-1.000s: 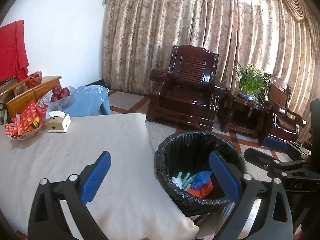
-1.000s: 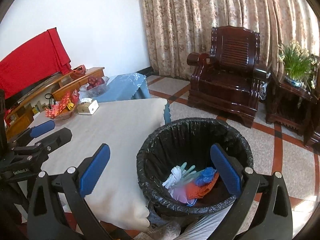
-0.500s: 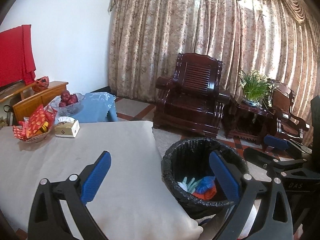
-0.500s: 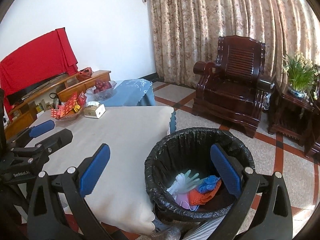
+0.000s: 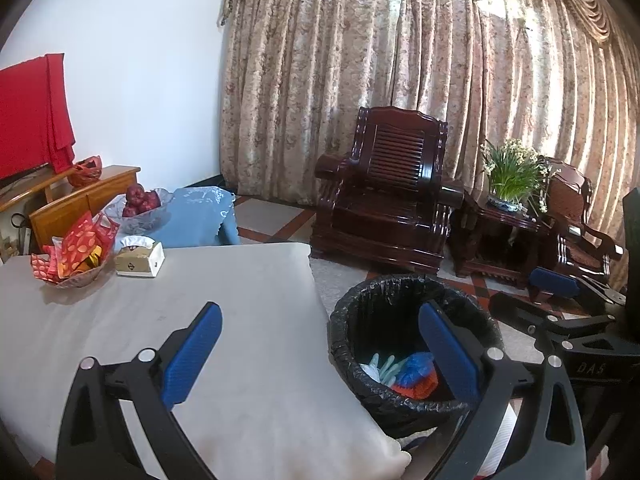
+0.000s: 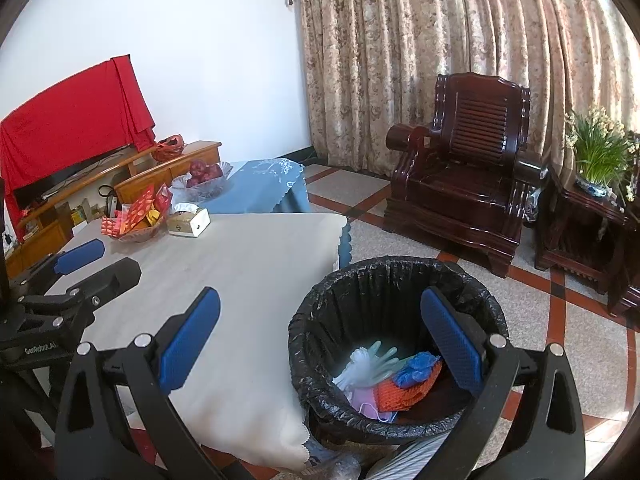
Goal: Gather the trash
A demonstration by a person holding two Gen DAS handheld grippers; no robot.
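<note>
Both the left gripper (image 5: 320,344) and right gripper (image 6: 320,336) hang with jaws spread wide, holding nothing. The trash (image 6: 394,378) lies in the black-lined bin (image 6: 360,280), below the right jaw of each, beside the table (image 6: 248,264). An armchair (image 6: 460,168) stands beyond.

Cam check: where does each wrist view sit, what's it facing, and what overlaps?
Left wrist: over the table, facing the armchair; own open left gripper, right gripper at right edge.
Right wrist: nearer the trash bin; own open right gripper, left gripper at left.
Shared: bin, table, tissue box.
</note>
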